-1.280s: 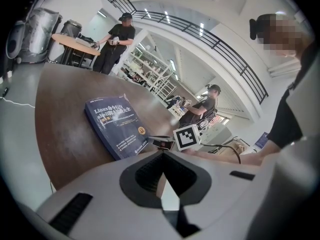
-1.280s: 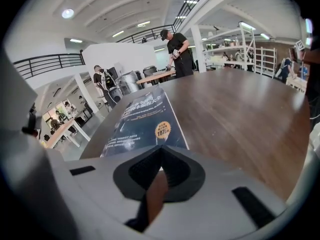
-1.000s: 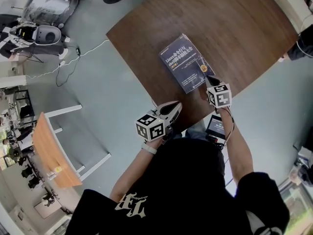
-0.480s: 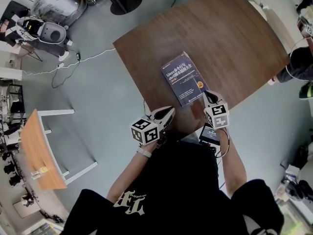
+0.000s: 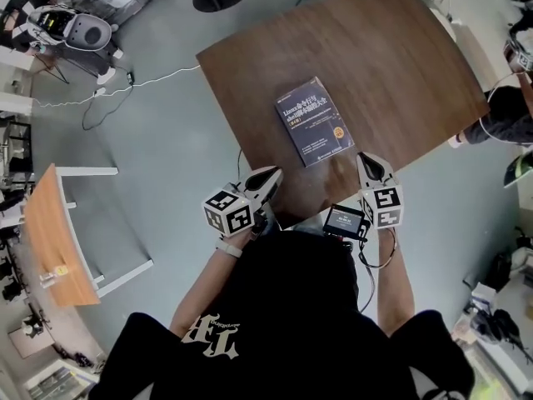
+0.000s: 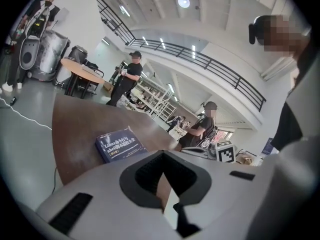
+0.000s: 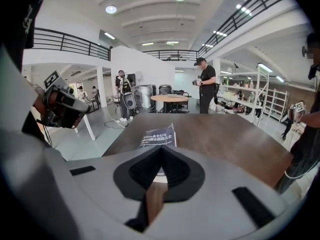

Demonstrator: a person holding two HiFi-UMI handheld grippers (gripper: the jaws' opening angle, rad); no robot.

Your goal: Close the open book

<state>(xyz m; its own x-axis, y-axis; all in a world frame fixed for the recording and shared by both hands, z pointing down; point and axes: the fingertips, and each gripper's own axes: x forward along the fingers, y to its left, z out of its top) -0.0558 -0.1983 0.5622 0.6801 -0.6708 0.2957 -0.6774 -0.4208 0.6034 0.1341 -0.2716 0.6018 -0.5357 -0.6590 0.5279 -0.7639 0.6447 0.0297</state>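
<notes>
1. Ahead of both sets of fingers in the head view, the book [image 5: 314, 122] lies closed, dark blue cover up, on the brown table [image 5: 391, 48]. The left gripper [image 5: 273, 174] hangs off the table's near edge, its tip aimed toward the book's lower left corner and well short of it. The right gripper [image 5: 366, 160] sits over the near edge, with the book's lower right corner just beyond and to the left of its tip. Neither touches the book. Both pairs of fingers look drawn to a point.

2. Along the left gripper's fingers in the left gripper view, the two jaws meet at their tips with nothing held between them; only a thin slit of table shows lower down. The book lies flat beyond the tips and off to their left, clear of them. To the right of the fingers, the other gripper's marker cube [image 6: 225, 153] is visible.

3. Straight past the fingertips in the right gripper view, the book rests closed on the tabletop, just beyond the tips and apart from them. These jaws are likewise pressed together and empty. Far beyond stand a round table [image 7: 172, 98] and several people.
</notes>
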